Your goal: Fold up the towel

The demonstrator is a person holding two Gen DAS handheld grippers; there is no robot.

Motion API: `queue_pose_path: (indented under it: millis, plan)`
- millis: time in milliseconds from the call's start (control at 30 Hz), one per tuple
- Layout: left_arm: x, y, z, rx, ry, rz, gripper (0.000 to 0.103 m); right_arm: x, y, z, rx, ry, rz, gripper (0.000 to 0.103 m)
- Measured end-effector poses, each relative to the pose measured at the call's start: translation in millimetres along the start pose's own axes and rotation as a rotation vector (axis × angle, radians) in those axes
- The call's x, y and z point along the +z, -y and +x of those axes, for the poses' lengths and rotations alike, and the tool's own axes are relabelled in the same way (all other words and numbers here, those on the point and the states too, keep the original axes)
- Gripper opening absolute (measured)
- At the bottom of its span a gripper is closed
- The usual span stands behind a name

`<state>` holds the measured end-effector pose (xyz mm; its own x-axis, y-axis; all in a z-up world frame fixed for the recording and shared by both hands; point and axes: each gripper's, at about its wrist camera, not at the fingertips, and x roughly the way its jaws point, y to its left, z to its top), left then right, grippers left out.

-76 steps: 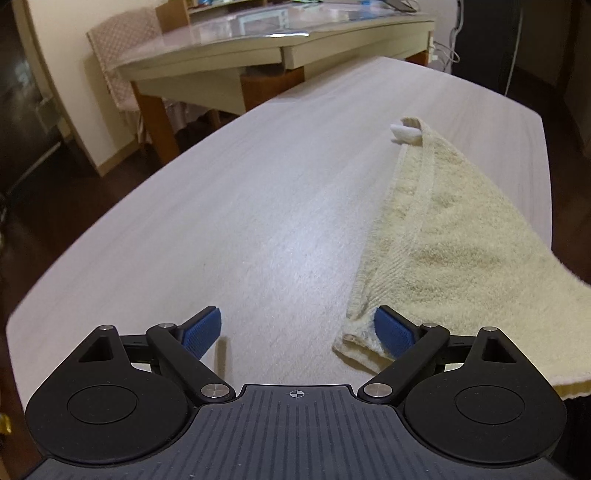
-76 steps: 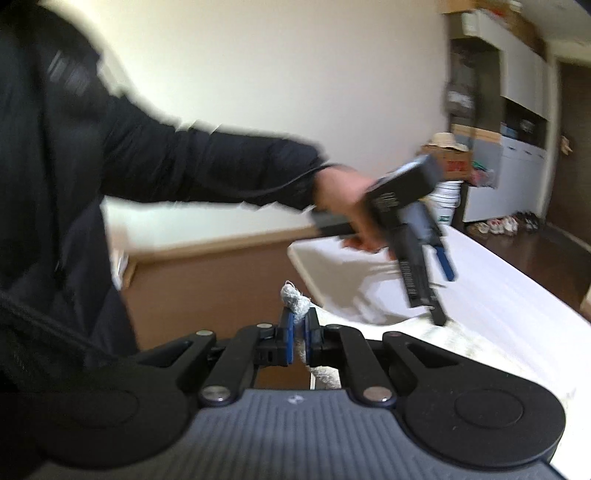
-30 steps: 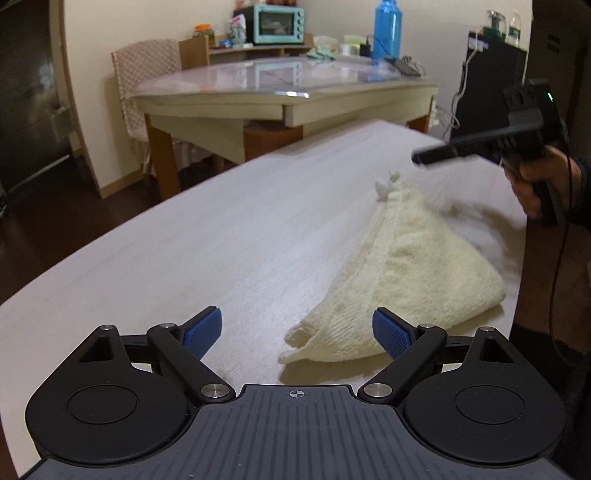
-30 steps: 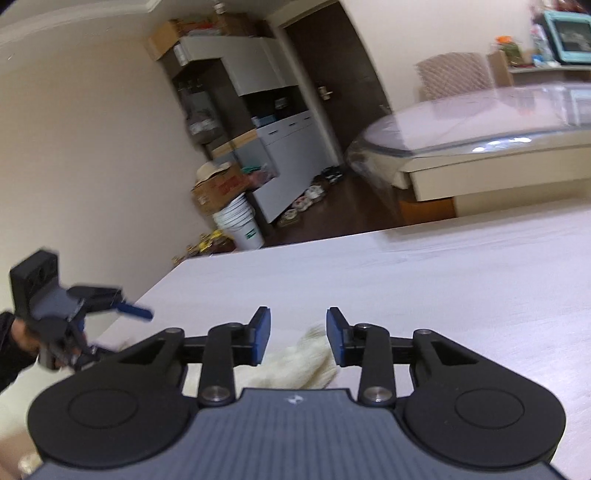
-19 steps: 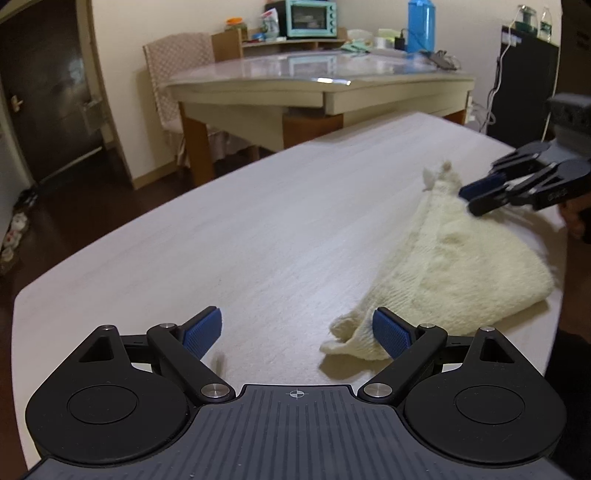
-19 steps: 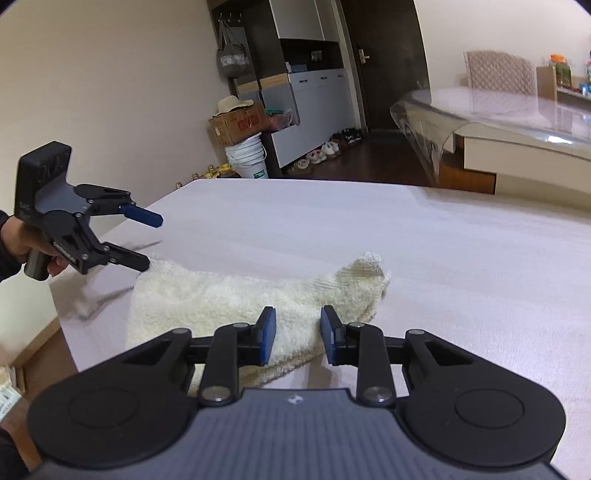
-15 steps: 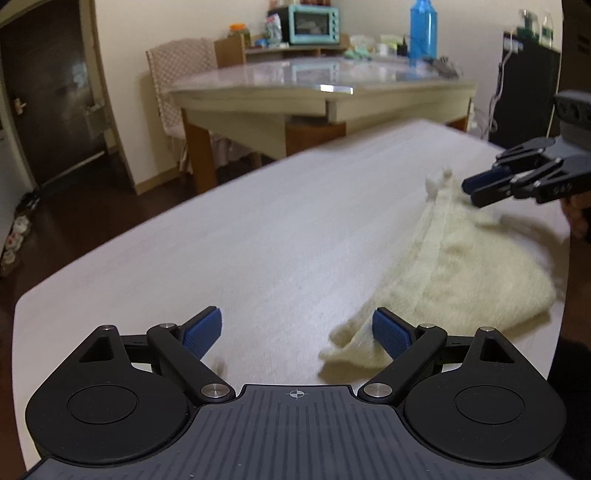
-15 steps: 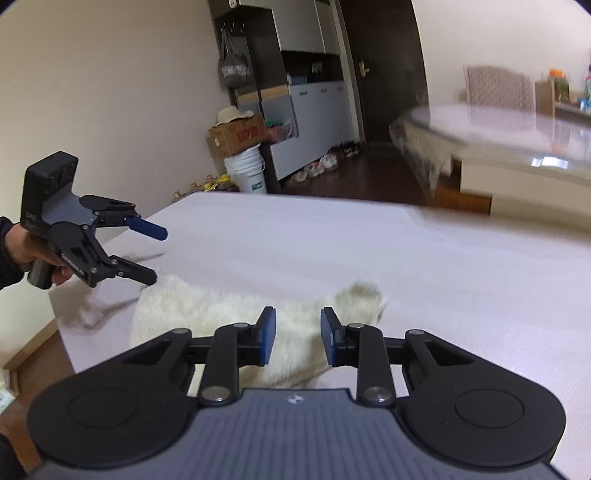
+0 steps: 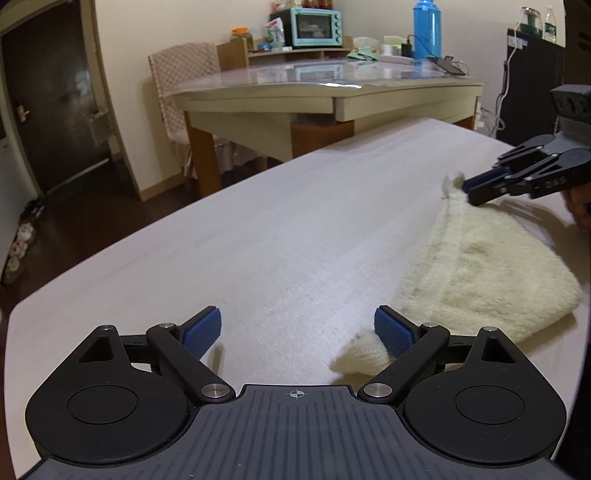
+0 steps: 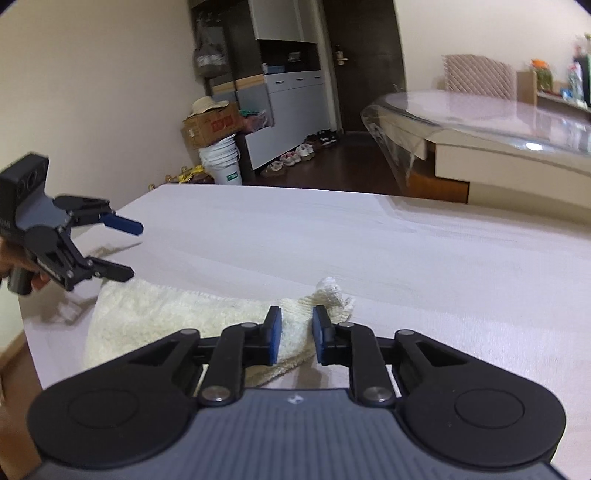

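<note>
Beyond the pale wooden table (image 9: 258, 236) stands a glass-topped dining table (image 9: 325, 92) with a patterned chair (image 9: 181, 81) and a teal oven (image 9: 306, 24). Cream walls (image 10: 92, 92), dark floor (image 10: 332, 166). A dark door (image 10: 362, 62), grey cabinets (image 10: 291, 107), shoes (image 10: 295, 155) and a white bucket (image 10: 223, 162) line the far side.

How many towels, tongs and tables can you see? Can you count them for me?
Towels: 1, the cream towel on the near table.
Tongs: 2, the left tongs wide open, the right tongs closing with towel between them.
Tables: 2, the near table and the glass-topped table behind.
Total: 5.
</note>
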<state>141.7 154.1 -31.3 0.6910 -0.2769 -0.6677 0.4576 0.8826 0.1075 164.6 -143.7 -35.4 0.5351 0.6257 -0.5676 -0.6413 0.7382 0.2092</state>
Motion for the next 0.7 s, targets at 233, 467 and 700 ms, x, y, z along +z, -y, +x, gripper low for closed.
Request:
queue_pose_path:
  millis: [233,467,700]
  plan:
    - [11.8,-8.6,5.9,0.014,0.027,-0.013,0.092,3.4,-9.9,-7.6,-0.019,-0.004,0.005,0.027]
    - [3.5,-1.2,-30.0,0.017,0.067,-0.021,0.092,-8.7,-53.3,-42.3,0.123,0.026,-0.131,0.034]
    - [-13.5,27.1,-55.9,-0.077,0.058,0.035,0.092,-29.6,-86.4,-56.8,0.128,0.003,-0.239,0.035]
